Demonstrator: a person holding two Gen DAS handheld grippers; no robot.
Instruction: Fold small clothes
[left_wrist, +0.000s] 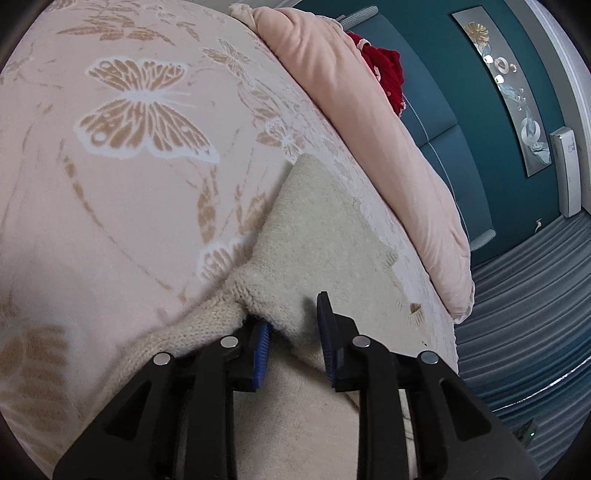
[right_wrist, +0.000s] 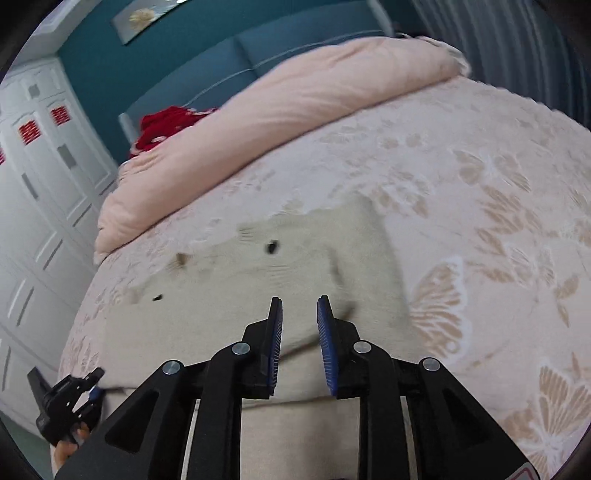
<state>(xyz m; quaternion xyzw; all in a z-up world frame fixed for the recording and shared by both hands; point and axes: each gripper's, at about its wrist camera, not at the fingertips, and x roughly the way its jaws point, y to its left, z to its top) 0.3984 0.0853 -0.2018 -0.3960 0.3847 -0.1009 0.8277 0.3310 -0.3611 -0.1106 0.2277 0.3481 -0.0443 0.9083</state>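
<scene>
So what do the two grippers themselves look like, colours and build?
Both match: the left gripper and right gripper have matte black angular plastic linkage arms joined by round silver pivot pins. Each finger is a flat black blade lined with a ribbed blue pad. No cables or sleeves show; a red-edged label peeks at the right gripper's base.

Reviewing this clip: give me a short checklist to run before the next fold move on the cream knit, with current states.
1. Left gripper open: ok.
2. Knit edge between the left gripper's fingers: ok; a bunched fold of the cream knit garment sits there.
3. Right gripper open: ok.
4. Right gripper touching the garment: cannot tell.
5. Garment flat on the butterfly blanket: not ok, bunched at the left gripper.
6. Pink duvet off the garment: ok.
</scene>
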